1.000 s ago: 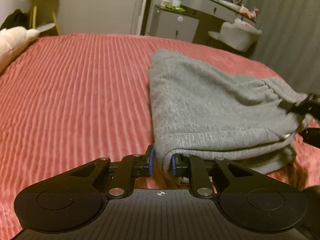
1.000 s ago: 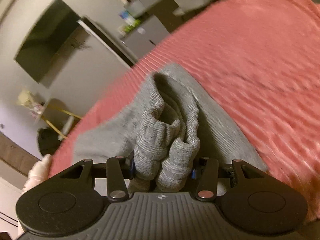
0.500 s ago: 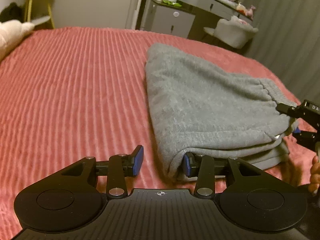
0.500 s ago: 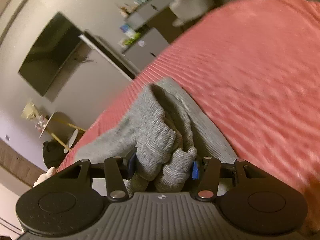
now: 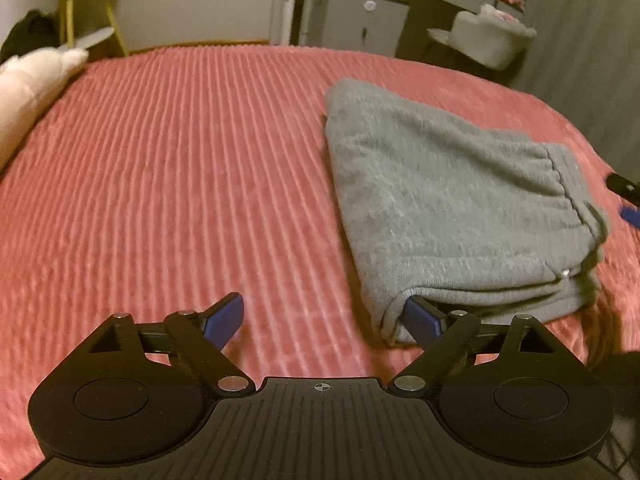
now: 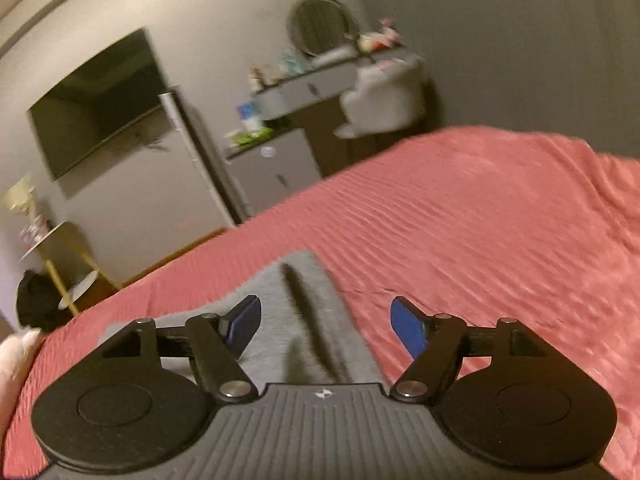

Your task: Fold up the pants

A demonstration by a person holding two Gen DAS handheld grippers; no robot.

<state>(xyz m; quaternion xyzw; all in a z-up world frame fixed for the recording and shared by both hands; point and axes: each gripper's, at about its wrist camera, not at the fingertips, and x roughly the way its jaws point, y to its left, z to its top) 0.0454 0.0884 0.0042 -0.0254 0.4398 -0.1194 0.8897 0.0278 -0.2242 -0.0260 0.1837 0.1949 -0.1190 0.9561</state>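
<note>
Pants (image 5: pixel 448 208): grey knit sweatpants, folded into a layered stack, lying flat on the bedspread ahead of and to the right of the left gripper; waistband end toward the right.
Left gripper (image 5: pixel 324 316): jaws have just been opening and stand wide; the right blue pad (image 5: pixel 420 318) sits at the near corner fold of the stack, the left pad over bare bedspread; nothing clamped.
Right gripper (image 6: pixel 325 326): jaws have just been opening, now spread; grey fabric (image 6: pixel 304 320) lies below and between them, not pinched. In the left view only its tip (image 5: pixel 624 196) shows, just beyond the waistband end.
Bedspread (image 5: pixel 180 184): coral-red, ribbed, under everything.
Plush toy (image 5: pixel 32 80): pale, far left of the left gripper.
Side table (image 5: pixel 86 8): yellow, past the bed's far left.
Dresser (image 6: pixel 304 88): far wall, cluttered top, round mirror.
Television (image 6: pixel 100 100): dark wall-mounted screen, left of the dresser.
</note>
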